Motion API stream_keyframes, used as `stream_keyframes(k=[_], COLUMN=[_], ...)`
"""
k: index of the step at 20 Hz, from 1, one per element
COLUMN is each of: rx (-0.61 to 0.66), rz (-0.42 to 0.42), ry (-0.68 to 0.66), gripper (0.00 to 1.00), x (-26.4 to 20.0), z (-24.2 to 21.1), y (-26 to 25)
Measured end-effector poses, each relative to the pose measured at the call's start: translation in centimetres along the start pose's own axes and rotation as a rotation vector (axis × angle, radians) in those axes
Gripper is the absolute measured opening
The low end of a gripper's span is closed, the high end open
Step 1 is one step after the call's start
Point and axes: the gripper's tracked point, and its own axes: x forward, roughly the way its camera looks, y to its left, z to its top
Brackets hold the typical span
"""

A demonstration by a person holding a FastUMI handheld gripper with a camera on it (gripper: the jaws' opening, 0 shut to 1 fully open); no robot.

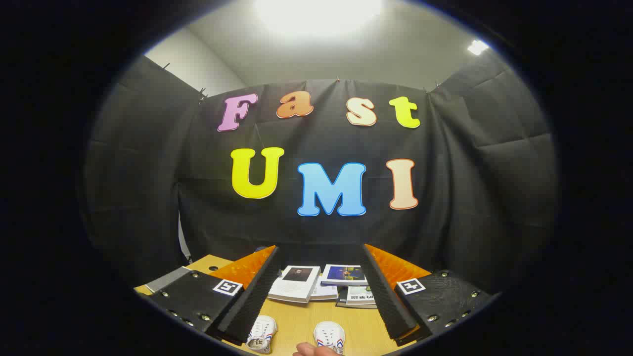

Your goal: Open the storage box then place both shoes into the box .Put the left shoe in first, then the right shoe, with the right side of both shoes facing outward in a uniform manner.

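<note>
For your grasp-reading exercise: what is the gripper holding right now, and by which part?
Nothing. The gripper is open, its fingers spread wide above the table, with two white shoes lying untouched below and between them.

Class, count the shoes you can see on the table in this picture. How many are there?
2. One shoe lies on the table by the gripper's left finger; the other shoe lies between the open fingers, beside a hand.

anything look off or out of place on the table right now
Nothing stands out. Two white shoes sit side by side on the wooden table between the open gripper's fingers, books lie in tidy stacks beyond, and a hand rests near them.
</note>
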Motion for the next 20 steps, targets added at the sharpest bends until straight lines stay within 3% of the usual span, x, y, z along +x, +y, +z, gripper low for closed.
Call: stream_keyframes(k=[4,20], rx=[0.016,0.055], rz=[0.043,0.037], ry=[0.01,-0.008], gripper=[0.98,0.98], x=[1.2,3.3], z=[0.1,-0.1], y=[0.2,-0.4])
